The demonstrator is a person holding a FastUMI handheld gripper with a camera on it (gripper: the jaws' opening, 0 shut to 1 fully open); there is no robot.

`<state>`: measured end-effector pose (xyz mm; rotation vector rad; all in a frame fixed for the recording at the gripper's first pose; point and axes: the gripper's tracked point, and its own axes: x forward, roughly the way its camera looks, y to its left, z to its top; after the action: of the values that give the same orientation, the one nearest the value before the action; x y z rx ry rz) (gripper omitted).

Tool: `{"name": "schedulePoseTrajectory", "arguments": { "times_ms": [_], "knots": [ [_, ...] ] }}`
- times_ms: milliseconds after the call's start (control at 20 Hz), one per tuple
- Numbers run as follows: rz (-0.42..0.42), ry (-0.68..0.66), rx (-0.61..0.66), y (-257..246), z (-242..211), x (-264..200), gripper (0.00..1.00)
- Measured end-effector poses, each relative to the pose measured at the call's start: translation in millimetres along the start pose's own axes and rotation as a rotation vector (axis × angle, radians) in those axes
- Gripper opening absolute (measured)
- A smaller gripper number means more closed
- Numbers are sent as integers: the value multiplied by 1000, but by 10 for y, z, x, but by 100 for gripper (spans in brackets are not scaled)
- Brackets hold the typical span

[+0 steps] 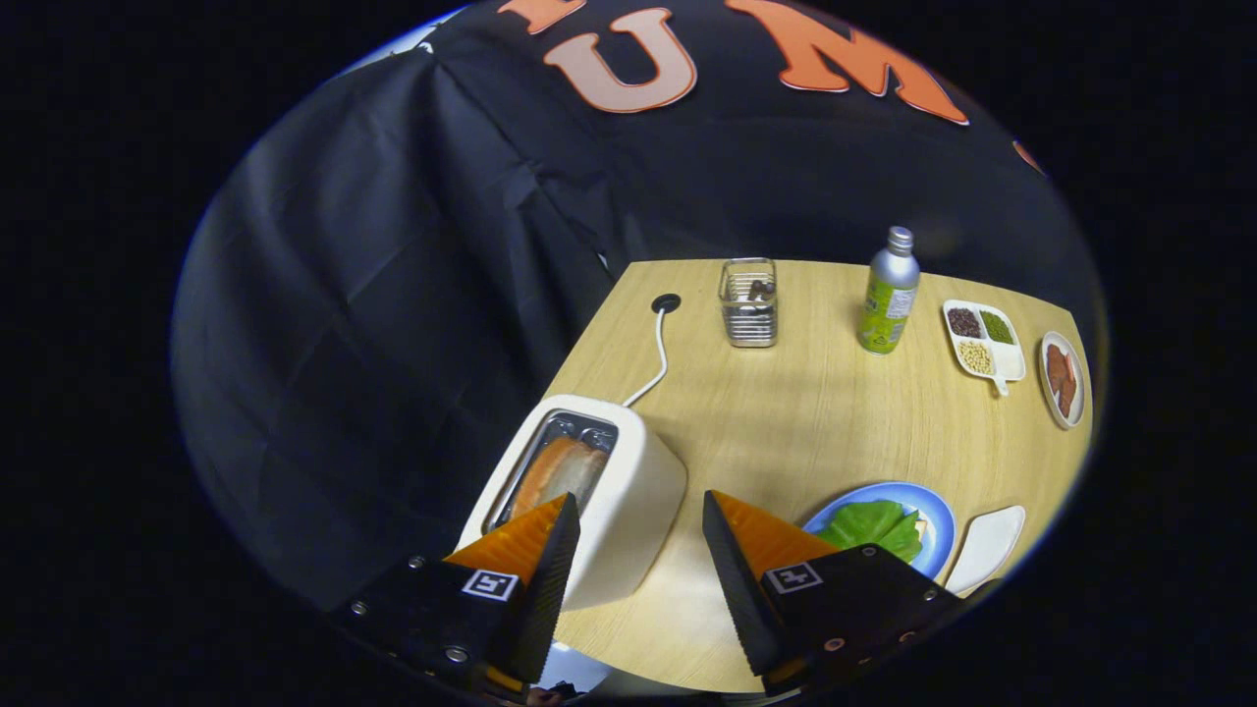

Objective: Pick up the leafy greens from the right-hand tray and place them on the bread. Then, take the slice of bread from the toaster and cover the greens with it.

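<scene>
On the far part of the wooden table [786, 412] stands a clear holder [748, 301] with ridged walls. Near it, to the right, a metal bottle [889, 292] stands upright. Further right lies a white divided dish [983, 341] with three kinds of beans, then a small plate [1063, 379] of reddish slices.

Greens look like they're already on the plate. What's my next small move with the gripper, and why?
Probably ease the open gripper forward and down over the cream-white toaster. The green leafy greens already lie on the blue plate, while the browned bread slice sits in the slot just ahead of one finger, and nothing is held.
</scene>
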<state>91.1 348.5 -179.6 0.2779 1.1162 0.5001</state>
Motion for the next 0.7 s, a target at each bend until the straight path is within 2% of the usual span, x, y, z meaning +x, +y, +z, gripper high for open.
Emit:
{"name": "schedulePoseTrajectory", "arguments": {
  "times_ms": [300,450,700],
  "knots": [
    [-23,44,-17,362,108,230,76],
    [-48,105,-13,438,3,327,72],
    [-117,139,-7,441,-94,482,56]
  ]
}}
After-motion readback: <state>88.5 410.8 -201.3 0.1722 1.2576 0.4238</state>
